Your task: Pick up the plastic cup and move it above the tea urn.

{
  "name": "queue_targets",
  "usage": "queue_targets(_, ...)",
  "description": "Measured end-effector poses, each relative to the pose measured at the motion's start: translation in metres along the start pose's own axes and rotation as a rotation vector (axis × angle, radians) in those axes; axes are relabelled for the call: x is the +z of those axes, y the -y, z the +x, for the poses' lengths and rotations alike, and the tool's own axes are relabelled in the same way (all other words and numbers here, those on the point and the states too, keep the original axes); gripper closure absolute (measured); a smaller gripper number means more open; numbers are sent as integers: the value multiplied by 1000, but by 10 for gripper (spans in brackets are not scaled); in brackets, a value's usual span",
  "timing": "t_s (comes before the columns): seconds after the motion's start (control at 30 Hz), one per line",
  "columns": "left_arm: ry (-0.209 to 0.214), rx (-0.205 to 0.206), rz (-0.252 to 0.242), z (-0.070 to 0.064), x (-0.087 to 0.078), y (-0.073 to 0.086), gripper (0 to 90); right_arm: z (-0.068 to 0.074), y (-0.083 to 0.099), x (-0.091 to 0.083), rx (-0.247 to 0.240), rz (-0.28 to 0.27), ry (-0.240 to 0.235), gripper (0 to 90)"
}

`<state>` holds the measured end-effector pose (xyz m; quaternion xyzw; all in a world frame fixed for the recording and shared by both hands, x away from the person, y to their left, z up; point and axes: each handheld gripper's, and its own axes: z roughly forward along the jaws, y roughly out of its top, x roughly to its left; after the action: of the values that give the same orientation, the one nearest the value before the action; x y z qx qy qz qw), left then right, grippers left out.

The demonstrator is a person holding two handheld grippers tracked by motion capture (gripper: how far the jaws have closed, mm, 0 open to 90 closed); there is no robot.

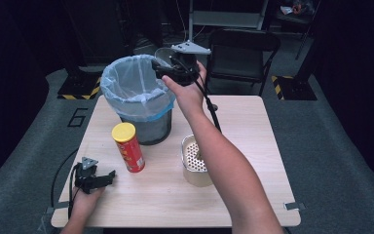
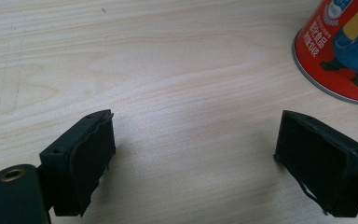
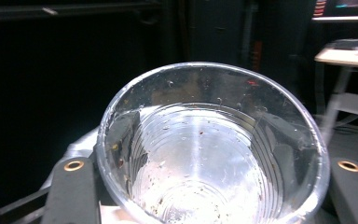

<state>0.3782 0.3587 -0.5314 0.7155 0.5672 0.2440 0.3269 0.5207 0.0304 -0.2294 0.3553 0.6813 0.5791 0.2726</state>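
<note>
The right gripper [image 1: 168, 66] is clamped on a clear plastic cup [image 3: 212, 144], its jaws pressing the cup's sides, raised above the far rim of a wastebasket [image 1: 146, 127] lined with a pale blue bag [image 1: 131, 85]. Small crumbs speckle the cup's inner wall. The left gripper [image 2: 193, 158] rests on the wooden table [image 1: 253, 131] near its front left corner, jaws wide apart with nothing between them. Just beside it stands a red chip can [image 1: 128, 147] with a yellow lid. A perforated metal container [image 1: 195, 165] sits under the right forearm.
</note>
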Motion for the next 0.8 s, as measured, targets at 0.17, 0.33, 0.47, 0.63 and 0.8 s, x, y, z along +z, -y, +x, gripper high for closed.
queue_targets(0.17,0,0,0,0,0,0,114,9,6,16,51,-5,12,333)
queue_targets(0.33,1,1,0,0,0,0,114,18,7,24,-3,17,4,334)
queue_targets(0.47,0,0,0,0,0,0,114,22,7,31,-25,41,-3,337)
queue_targets(0.63,-1,-1,0,0,0,0,115,25,10,42,-25,57,-24,337)
queue_targets(0.8,-1,-1,0,0,0,0,114,34,13,51,-20,67,-97,141)
